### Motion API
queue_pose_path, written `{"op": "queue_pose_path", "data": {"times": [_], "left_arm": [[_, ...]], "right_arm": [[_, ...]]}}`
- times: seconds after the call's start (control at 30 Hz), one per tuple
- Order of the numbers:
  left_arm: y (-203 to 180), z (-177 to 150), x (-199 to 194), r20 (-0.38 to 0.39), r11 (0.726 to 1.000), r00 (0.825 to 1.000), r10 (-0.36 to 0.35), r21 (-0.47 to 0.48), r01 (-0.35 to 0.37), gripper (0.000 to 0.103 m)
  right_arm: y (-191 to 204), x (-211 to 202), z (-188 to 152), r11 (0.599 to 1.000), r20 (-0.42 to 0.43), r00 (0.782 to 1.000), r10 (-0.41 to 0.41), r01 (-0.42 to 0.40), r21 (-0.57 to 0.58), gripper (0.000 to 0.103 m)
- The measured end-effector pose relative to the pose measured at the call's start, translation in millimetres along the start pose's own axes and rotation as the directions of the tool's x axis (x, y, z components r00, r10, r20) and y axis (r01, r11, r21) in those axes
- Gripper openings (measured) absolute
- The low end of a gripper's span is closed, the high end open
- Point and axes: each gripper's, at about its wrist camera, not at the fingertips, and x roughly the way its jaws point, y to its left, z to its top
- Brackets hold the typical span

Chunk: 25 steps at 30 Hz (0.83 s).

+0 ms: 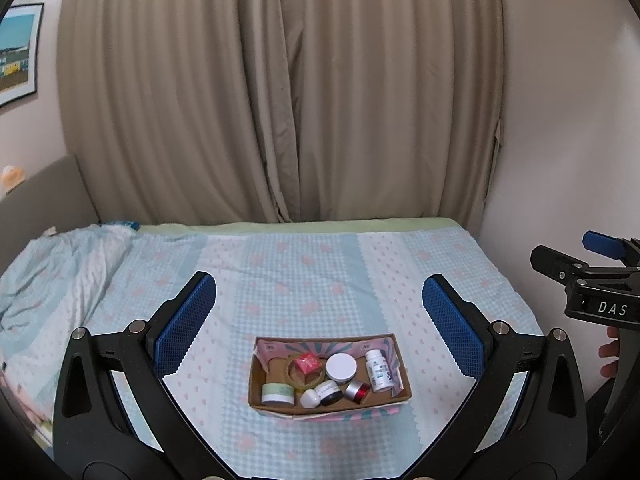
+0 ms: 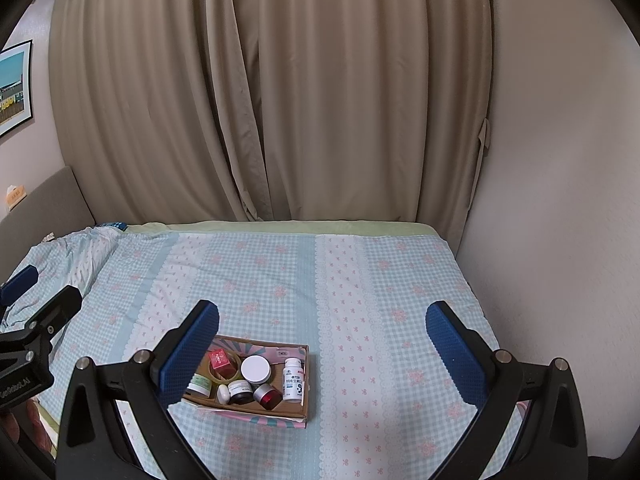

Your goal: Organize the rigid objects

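Hiding green jar (image 2: 199, 385), right claw (image 2: 322, 344) finger

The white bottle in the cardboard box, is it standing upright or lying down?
Upright. The white bottle stands at the right end of the cardboard box, its cap on top and label facing the camera, in both views.

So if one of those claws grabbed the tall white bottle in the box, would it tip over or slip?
The white bottle stands upright and is tall for its base, so a sideways nudge would probably tip it. It looks like rigid, smooth plastic, so it may slip a little. The cardboard box wall beside it might catch it.
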Motion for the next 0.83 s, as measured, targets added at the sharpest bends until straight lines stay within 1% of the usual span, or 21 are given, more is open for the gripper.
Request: {"op": "queue_pose_path", "data": {"times": [0.33,0.83], "left_arm": [[1.2,1.6,-5.4,0.037,0.999,0.999,0.031,-0.019,-0.03,0.103],[-6.2,-0.9,-18.4,0.097,0.996,0.992,0.083,0.008,-0.084,0.103]], "right_arm": [[1.0,2.5,0.8,1.0,0.001,1.0,0.001,-0.001,0.001,0.103],[3.2,3.4,-0.7,1.0,0.006,1.0,0.006,-0.006,-0.004,0.103]]}}
